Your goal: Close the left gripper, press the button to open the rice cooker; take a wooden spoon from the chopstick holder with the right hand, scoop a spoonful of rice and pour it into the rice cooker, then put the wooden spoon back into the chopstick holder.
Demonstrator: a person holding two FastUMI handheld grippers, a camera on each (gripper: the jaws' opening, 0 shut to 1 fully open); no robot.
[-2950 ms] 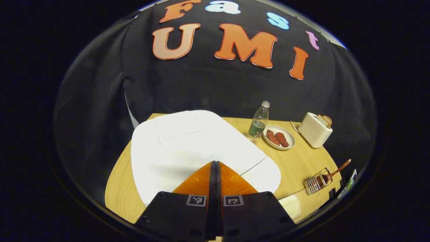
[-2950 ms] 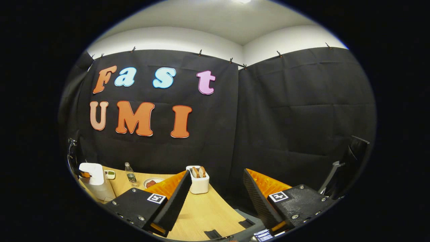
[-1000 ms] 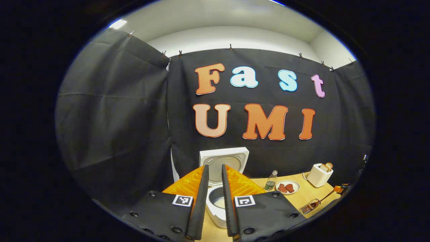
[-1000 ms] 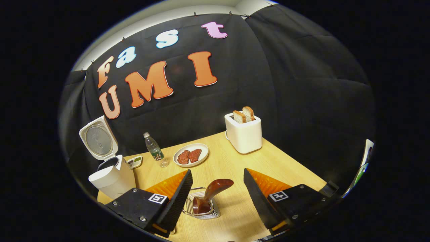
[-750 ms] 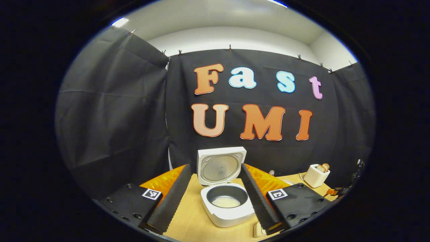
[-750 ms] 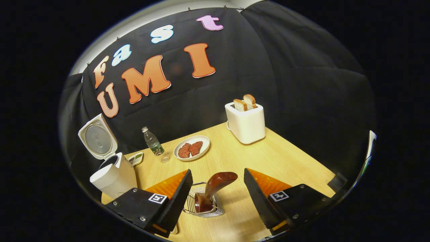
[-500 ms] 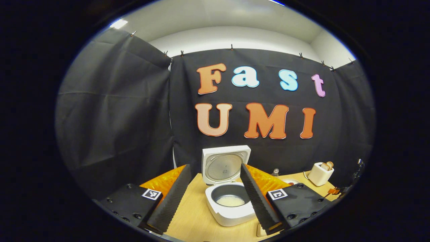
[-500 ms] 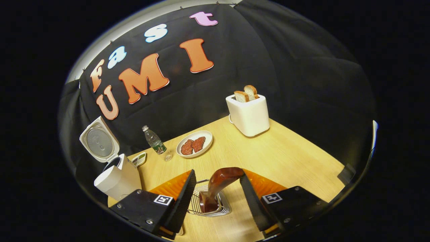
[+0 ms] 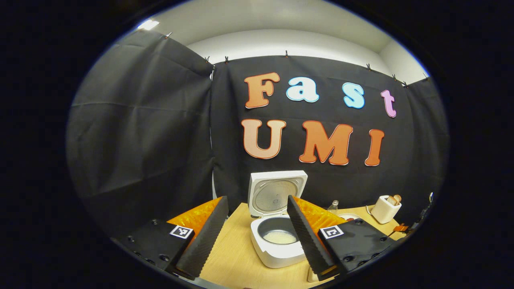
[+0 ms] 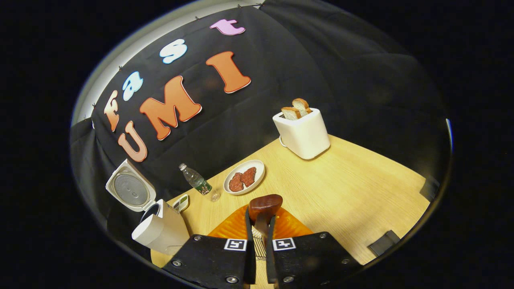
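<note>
The white rice cooker (image 9: 277,249) stands on the table with its lid (image 9: 276,193) swung up, and a little white rice lies in its dark inner pot (image 9: 279,237). My left gripper (image 9: 257,233) hangs open in front of it, apart from it. In the right gripper view the cooker (image 10: 160,230) sits at the left with its lid (image 10: 130,190) up. My right gripper (image 10: 259,237) is shut on the dark brown wooden spoon (image 10: 264,205), whose handle end pokes out above the fingers. The wire chopstick holder (image 10: 259,245) is mostly hidden between the fingers.
On the wooden table (image 10: 353,192) stand a white toaster (image 10: 303,132) with two bread slices, a white plate (image 10: 245,171) with red meat pieces, a small water bottle (image 10: 196,181) and a small dish (image 10: 181,202) beside the cooker. The toaster (image 9: 384,208) is far right in the left gripper view.
My right gripper came down over the holder and its fingers closed on the spoon handle. My left gripper opened after the cooker lid rose, drew back, and now drifts slightly.
</note>
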